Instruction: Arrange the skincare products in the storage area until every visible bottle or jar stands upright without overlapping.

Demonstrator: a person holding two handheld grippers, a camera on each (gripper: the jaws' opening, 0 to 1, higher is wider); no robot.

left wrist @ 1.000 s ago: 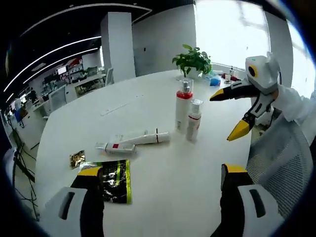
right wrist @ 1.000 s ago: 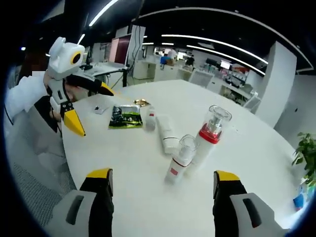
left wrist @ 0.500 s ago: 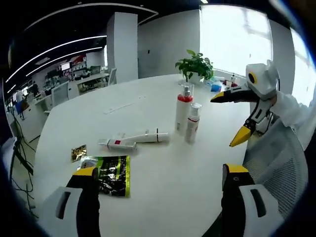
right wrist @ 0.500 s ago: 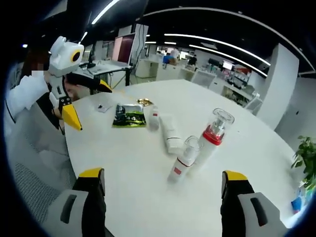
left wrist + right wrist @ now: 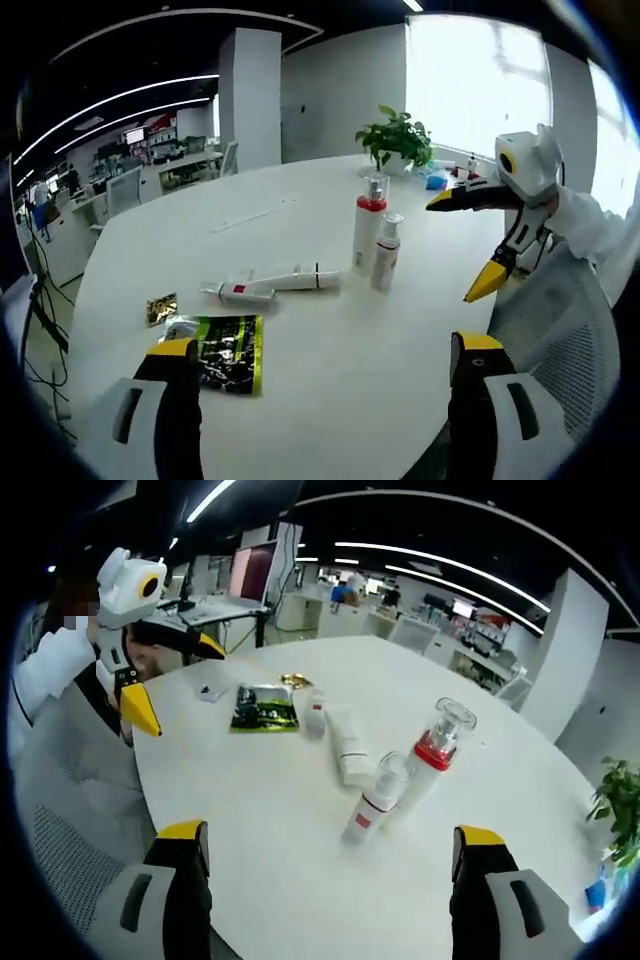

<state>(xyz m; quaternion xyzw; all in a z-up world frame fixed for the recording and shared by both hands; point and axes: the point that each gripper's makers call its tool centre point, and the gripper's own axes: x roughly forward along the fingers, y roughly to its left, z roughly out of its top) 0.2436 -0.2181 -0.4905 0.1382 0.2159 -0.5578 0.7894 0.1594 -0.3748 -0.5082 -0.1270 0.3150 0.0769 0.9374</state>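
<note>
Well ahead of the open left gripper (image 5: pixel 318 358), two bottles (image 5: pixel 376 235) stand.

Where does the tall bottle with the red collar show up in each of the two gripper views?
Left gripper view: the tall bottle with the red collar stands right of center, upper middle, just left of the smaller pump bottle.
Right gripper view: the same bottle is right of center, leaning in the fisheye, with the smaller pump bottle at its lower left.
Shared landmark: the green and black sachet lying flat on the white table.
</note>
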